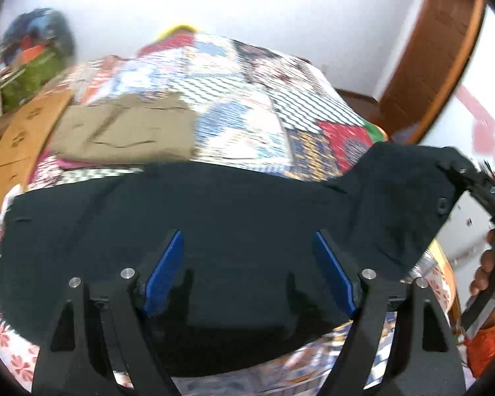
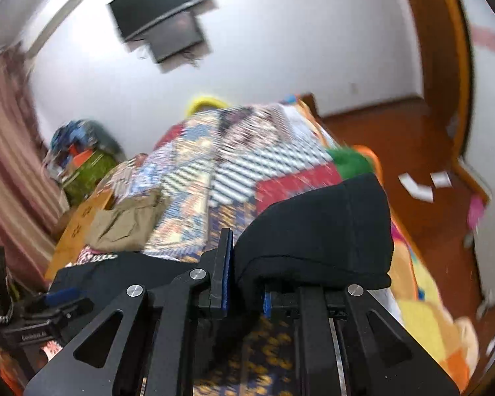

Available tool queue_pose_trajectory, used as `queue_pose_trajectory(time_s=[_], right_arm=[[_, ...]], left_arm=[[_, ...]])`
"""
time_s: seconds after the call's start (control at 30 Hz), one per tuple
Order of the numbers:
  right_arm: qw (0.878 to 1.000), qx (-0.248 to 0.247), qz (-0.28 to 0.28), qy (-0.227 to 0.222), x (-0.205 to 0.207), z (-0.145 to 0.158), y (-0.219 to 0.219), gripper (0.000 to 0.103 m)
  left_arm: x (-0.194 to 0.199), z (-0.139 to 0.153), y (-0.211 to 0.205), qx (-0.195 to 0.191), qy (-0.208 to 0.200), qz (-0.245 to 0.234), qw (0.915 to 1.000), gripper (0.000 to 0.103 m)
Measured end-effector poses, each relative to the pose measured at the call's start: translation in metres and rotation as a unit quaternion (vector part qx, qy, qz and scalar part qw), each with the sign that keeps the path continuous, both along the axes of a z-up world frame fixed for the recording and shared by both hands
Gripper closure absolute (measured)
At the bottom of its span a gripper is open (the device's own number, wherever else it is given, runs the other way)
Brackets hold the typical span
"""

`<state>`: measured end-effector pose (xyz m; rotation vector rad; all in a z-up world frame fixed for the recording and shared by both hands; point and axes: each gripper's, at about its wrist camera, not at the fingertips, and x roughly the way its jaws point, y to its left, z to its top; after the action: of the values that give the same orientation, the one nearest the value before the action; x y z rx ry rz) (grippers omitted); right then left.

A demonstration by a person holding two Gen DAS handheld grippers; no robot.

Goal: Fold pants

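Black pants [image 1: 214,217] lie across the near part of a patchwork bedspread [image 1: 234,92]. My left gripper [image 1: 247,257] is open, its blue pads spread wide just above the pants' near edge, holding nothing. My right gripper [image 2: 247,283] is shut on one end of the black pants [image 2: 313,231], which bunches up over the right finger and is lifted off the bed. In the left wrist view the right gripper [image 1: 478,184] shows at the far right, with the lifted pants end rising to it.
Folded khaki pants [image 1: 125,132] lie on the bed's left side beside a cardboard box [image 1: 26,142]. A pile of bags [image 2: 82,158] sits at the back left. A wooden floor [image 2: 412,151] and door frame are to the right.
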<state>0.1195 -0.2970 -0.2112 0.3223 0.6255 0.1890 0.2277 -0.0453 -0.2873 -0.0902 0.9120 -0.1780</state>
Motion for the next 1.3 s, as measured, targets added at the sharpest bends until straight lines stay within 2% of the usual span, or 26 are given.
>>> queue_pose_trajectory(time_s=[0.17,0.3,0.37,0.5,0.6,0.67,0.73,0.8,0.87,1.0,1.07,1.2,1.3], right_arm=[[0.996,-0.047,0.067,-0.034,0.008,0.023,0.063,0.091],[0.986,-0.09,0.138,-0.033,0.014,0.019,0.132,0.091],[0.979,-0.105,0.174,-0.011,0.02,0.006,0.161,0.092],[0.958,-0.125,0.249,0.071,0.025,-0.04,0.211,0.092],[0.935,-0.135,0.295,0.145,0.022,-0.078,0.227,0.092],[0.928,-0.153,0.302,0.154,0.016,-0.083,0.23,0.091],[0.927,-0.158,0.308,0.146,0.012,-0.078,0.227,0.085],[0.928,-0.13,0.315,0.15,0.012,-0.068,0.22,0.076],[0.932,-0.109,0.313,0.149,0.013,-0.059,0.209,0.072],[0.941,-0.075,0.302,0.132,0.015,-0.038,0.185,0.068],[0.948,-0.076,0.283,0.122,0.012,-0.032,0.17,0.067],[0.96,-0.097,0.235,0.121,0.025,-0.039,0.146,0.067],[0.958,-0.099,0.222,0.151,0.03,-0.06,0.136,0.066]], left_arm=[[-0.018,0.005,0.062,-0.006,-0.011,0.056,0.9983,0.023],[-0.035,0.001,0.1,-0.021,-0.011,0.09,0.9957,0.023],[-0.043,-0.002,0.116,-0.031,-0.005,0.104,0.9941,0.023],[-0.054,-0.01,0.137,-0.045,0.003,0.121,0.9916,0.023],[-0.062,-0.014,0.145,-0.046,0.006,0.127,0.9909,0.023],[-0.062,-0.017,0.147,-0.046,0.009,0.127,0.9908,0.023],[-0.061,-0.019,0.145,-0.046,0.012,0.125,0.991,0.023],[-0.06,-0.019,0.142,-0.047,0.011,0.122,0.9914,0.023],[-0.056,-0.017,0.137,-0.047,0.009,0.115,0.9922,0.023],[-0.048,-0.01,0.12,-0.04,0.002,0.095,0.9947,0.023],[-0.042,-0.009,0.112,-0.036,0.002,0.084,0.9958,0.023],[-0.03,-0.014,0.09,-0.036,0.009,0.062,0.9974,0.023],[-0.017,-0.028,0.075,-0.035,0.031,0.054,0.9974,0.023]])
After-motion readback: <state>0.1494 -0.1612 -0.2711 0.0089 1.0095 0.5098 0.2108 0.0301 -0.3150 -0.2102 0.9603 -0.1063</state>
